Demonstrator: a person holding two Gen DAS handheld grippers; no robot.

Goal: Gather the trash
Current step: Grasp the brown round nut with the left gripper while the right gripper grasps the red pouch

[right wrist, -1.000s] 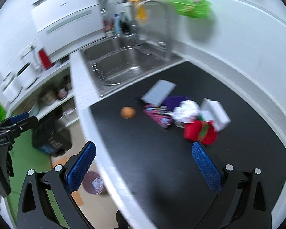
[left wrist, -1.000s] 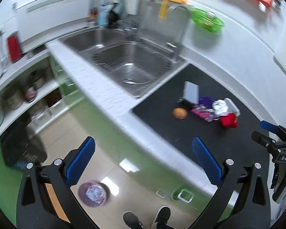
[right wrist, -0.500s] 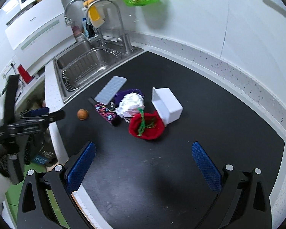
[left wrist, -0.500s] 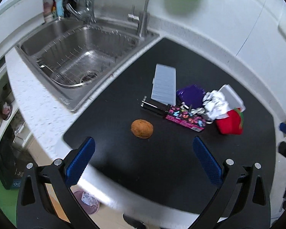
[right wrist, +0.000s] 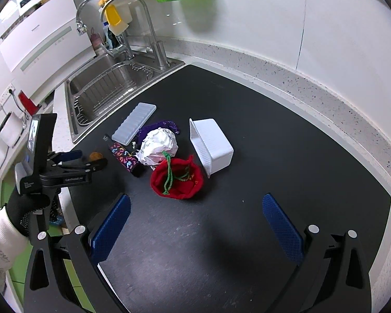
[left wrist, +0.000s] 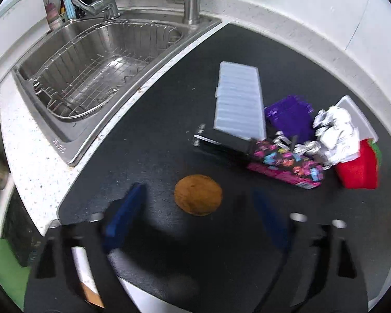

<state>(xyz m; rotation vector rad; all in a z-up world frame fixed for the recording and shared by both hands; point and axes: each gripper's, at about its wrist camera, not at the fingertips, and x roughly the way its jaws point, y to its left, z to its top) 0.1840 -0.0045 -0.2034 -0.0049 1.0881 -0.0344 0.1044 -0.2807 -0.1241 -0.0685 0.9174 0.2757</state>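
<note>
Left gripper [left wrist: 198, 219] angled down over the near edge of the black mat [left wrist: 169, 120] on the speckled white table [left wrist: 26, 156]. Its blue-padded fingers [left wrist: 125, 214] are closing, blurred with motion. The round brown ball-like lump [left wrist: 198, 194] sits on the mat just ahead of the fingertips, roughly centred in the gap; pads not touching it, nothing held.

Right gripper [right wrist: 195, 224] hovers over bare mat, fingers [right wrist: 109, 227] spread wide, empty.

Trash pile lies mid-mat, right of the stainless steel sink [left wrist: 73, 60] with its wire rack:
- ribbed pale-blue flat plastic lid [left wrist: 238, 104], lying flat, nearest the sink
- black bar-shaped item [left wrist: 221, 140] beside the lid's near end
- pink multicolour printed wrapper [left wrist: 286, 164], touching the black item
- purple crinkled bag [left wrist: 289, 117], behind the wrapper
- crumpled white paper wad [right wrist: 159, 143], resting against the purple bag and the red pouch
- red fabric drawstring pouch with green cord [right wrist: 177, 180], mouth open toward the right wrist camera
- white rectangular plastic tub [right wrist: 213, 143], tipped on its side, just beside the pouch

The brown lump lies apart from the pile, on its near-left side. In the right wrist view a black-gloved hand [right wrist: 26, 206] with a white sleeve holds the left gripper.
</note>
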